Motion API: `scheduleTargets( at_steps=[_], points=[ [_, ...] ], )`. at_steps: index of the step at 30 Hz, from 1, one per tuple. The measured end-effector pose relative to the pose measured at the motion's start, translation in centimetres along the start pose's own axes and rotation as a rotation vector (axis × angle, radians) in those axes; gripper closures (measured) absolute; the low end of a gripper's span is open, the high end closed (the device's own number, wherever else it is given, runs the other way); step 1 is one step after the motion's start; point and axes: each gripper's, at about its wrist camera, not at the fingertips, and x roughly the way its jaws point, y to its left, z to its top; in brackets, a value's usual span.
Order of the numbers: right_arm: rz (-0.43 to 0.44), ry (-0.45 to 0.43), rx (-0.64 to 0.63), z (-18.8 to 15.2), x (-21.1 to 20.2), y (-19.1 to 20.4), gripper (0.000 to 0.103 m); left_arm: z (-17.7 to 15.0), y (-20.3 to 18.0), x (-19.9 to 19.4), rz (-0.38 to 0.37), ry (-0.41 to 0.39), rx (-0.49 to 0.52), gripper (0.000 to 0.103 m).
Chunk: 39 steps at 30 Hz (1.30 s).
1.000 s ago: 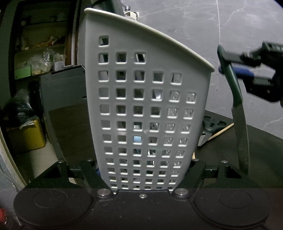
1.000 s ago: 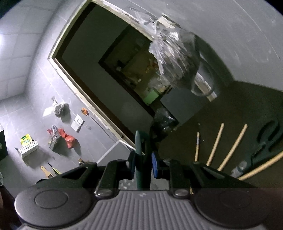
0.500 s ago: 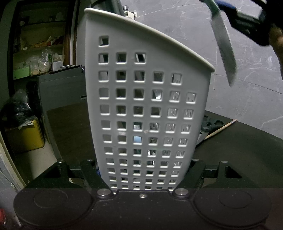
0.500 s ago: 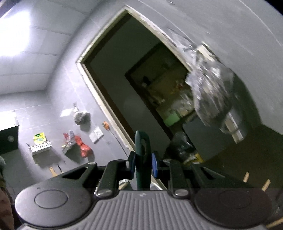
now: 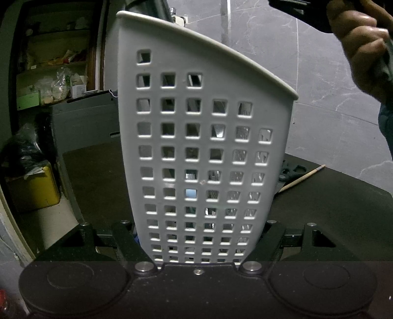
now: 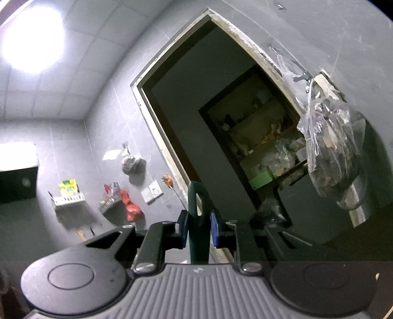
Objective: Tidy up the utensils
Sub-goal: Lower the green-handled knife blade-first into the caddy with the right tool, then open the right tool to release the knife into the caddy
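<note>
A white perforated utensil basket [image 5: 203, 147] stands upright and fills the left wrist view; several utensils show through its holes. My left gripper [image 5: 201, 235] is shut on the basket, a jaw on each side of its base. My right gripper [image 6: 199, 228] is shut on the dark green handle of a knife [image 6: 197, 220], which sticks up between the blue pads [image 6: 214, 229]; the blade is hidden. In the left wrist view the right gripper [image 5: 307, 9] and the hand holding it [image 5: 363, 46] are high at the top right, above the basket's rim.
A dark tabletop [image 5: 331, 208] lies behind the basket, with black scissors [image 5: 289, 171] and a wooden chopstick [image 5: 302, 176] on it. A doorway with cluttered shelves [image 5: 49, 81] is at the left. A plastic bag [image 6: 331, 147] hangs on the wall.
My right gripper has lifted the knife up from beside the basket to above its rim; the blade has left the left wrist view. The left gripper and basket have not moved.
</note>
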Motion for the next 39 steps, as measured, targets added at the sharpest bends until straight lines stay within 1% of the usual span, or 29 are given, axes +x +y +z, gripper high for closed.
scheduleTargets(
  at_steps=[2, 6, 21, 27, 34, 39],
  points=[
    [-0.017, 0.008, -0.027, -0.5, 0.3, 0.3, 0.082, 0.0, 0.0, 0.0, 0.0, 0.0, 0.0, 0.028],
    [-0.026, 0.028, -0.043, -1.4, 0.6, 0.6, 0.082, 0.0, 0.0, 0.0, 0.0, 0.0, 0.0, 0.028],
    [-0.074, 0.074, -0.041, -4.0, 0.1, 0.0, 0.082, 0.0, 0.0, 0.0, 0.0, 0.0, 0.0, 0.028],
    [-0.085, 0.12, -0.042, -5.3, 0.3, -0.3, 0.082, 0.0, 0.0, 0.0, 0.0, 0.0, 0.0, 0.028],
    [-0.12, 0.182, -0.118, -6.9, 0.6, 0.3, 0.081, -0.1, 0.0, 0.0, 0.0, 0.0, 0.001, 0.028],
    [-0.113, 0.225, -0.14, -7.8, 0.6, 0.6, 0.081, -0.1, 0.0, -0.1, 0.0, 0.0, 0.001, 0.028]
  ],
)
